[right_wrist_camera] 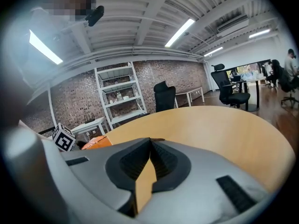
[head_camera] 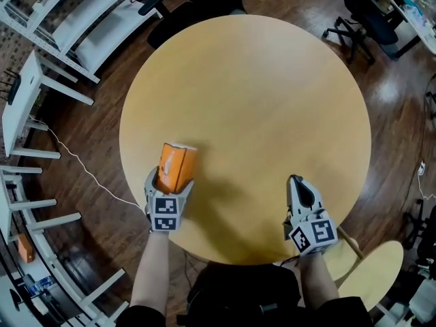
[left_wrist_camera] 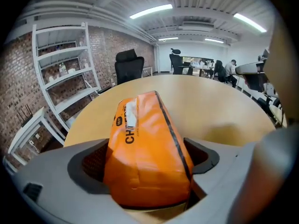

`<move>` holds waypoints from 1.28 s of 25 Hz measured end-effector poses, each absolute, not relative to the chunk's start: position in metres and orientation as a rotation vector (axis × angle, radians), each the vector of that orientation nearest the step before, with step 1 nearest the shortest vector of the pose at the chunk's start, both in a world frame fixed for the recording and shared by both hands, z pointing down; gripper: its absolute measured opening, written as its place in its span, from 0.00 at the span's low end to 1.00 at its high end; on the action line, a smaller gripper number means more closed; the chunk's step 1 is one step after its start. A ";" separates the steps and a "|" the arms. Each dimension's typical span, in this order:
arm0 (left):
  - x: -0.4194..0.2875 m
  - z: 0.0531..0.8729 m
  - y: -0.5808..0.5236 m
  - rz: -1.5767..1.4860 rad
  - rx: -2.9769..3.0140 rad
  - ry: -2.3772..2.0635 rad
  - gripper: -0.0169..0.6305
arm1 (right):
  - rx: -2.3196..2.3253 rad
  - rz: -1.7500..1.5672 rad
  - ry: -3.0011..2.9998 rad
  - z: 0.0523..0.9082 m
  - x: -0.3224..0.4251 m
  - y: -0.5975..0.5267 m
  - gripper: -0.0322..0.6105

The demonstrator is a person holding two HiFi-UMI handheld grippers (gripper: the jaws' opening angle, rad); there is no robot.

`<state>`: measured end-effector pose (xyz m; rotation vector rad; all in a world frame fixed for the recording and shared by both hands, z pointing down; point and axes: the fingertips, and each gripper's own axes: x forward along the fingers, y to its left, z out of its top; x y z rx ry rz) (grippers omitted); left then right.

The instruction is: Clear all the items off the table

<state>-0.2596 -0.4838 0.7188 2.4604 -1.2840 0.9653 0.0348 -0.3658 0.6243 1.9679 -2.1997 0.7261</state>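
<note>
I see one pack on the round tabletop. It sits on the left side, close to the edge near me. Nothing else lies on the wood.

The pack is bright orange and looks soft and puffy, like a full bag. In the left gripper view it has big black letters down one side, and I can only read the start of the word. Above the letters is a small dark round mark, with a white patch beside it. A thin black line runs along its top edge from the front to the back. The skin is a bit shiny and has small creases low down.

My left hand-held gripper is spread wide with the pack right between its jaws. I can see the dark pads on both sides of the pack, and they do not seem to squeeze it.

My right hand-held gripper is pressed together with nothing in it. It is over the tabletop on the right, well apart from the pack.
</note>
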 end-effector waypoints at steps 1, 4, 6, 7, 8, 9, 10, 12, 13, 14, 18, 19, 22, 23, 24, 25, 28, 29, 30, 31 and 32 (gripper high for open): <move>-0.262 0.719 -0.485 0.954 2.454 -1.279 0.76 | 1.967 0.724 -2.205 0.624 0.033 -0.368 0.06; -0.265 0.715 -0.488 0.915 2.430 -1.260 0.72 | 1.975 0.706 -2.217 0.620 0.031 -0.372 0.06; -0.266 0.710 -0.484 0.875 2.421 -1.249 0.68 | 1.988 0.687 -2.221 0.614 0.032 -0.372 0.06; -0.266 0.705 -0.480 0.853 2.423 -1.250 0.68 | 1.995 0.676 -2.221 0.611 0.033 -0.370 0.06; -0.266 0.699 -0.475 0.831 2.435 -1.257 0.68 | 2.002 0.663 -2.220 0.608 0.035 -0.368 0.06; -0.265 0.691 -0.470 0.807 2.454 -1.265 0.68 | 2.010 0.647 -2.218 0.604 0.037 -0.366 0.06; -0.263 0.682 -0.467 0.779 2.481 -1.271 0.68 | 2.020 0.625 -2.217 0.598 0.040 -0.363 0.06; -0.256 0.658 -0.465 0.703 2.548 -1.271 0.68 | 2.047 0.563 -2.215 0.585 0.045 -0.361 0.06; -0.254 0.645 -0.465 0.660 2.583 -1.268 0.68 | 2.060 0.527 -2.212 0.578 0.046 -0.360 0.06; -0.253 0.632 -0.465 0.618 2.618 -1.267 0.68 | 2.072 0.493 -2.210 0.570 0.046 -0.358 0.06; -0.251 0.578 -0.464 0.452 2.734 -1.255 0.68 | 2.122 0.373 -2.209 0.541 0.040 -0.344 0.06; -0.247 0.565 -0.464 0.396 2.760 -1.245 0.68 | 2.135 0.343 -2.208 0.534 0.041 -0.340 0.06; -0.233 0.530 -0.457 0.256 2.827 -1.192 0.68 | 2.187 0.274 -2.195 0.515 0.045 -0.329 0.06; -0.227 0.521 -0.453 0.230 2.852 -1.168 0.68 | 2.210 0.257 -2.192 0.510 0.047 -0.324 0.06; -0.221 0.513 -0.450 0.209 2.878 -1.139 0.68 | 2.236 0.244 -2.187 0.506 0.049 -0.318 0.06; -0.214 0.507 -0.446 0.189 2.906 -1.107 0.68 | 2.267 0.236 -2.181 0.502 0.053 -0.310 0.06; -0.181 0.488 -0.431 0.125 2.967 -1.004 0.68 | 2.362 0.226 -2.144 0.494 0.074 -0.283 0.06; -0.166 0.482 -0.423 0.102 2.983 -0.969 0.68 | 2.385 0.220 -2.125 0.492 0.083 -0.271 0.06; -0.150 0.476 -0.415 0.081 3.002 -0.930 0.68 | 2.409 0.207 -2.101 0.489 0.093 -0.257 0.06; -0.131 0.470 -0.406 0.059 3.023 -0.883 0.68 | 2.435 0.187 -2.069 0.484 0.105 -0.241 0.06; -0.110 0.464 -0.396 0.039 3.043 -0.830 0.68 | 2.466 0.162 -2.030 0.479 0.119 -0.223 0.06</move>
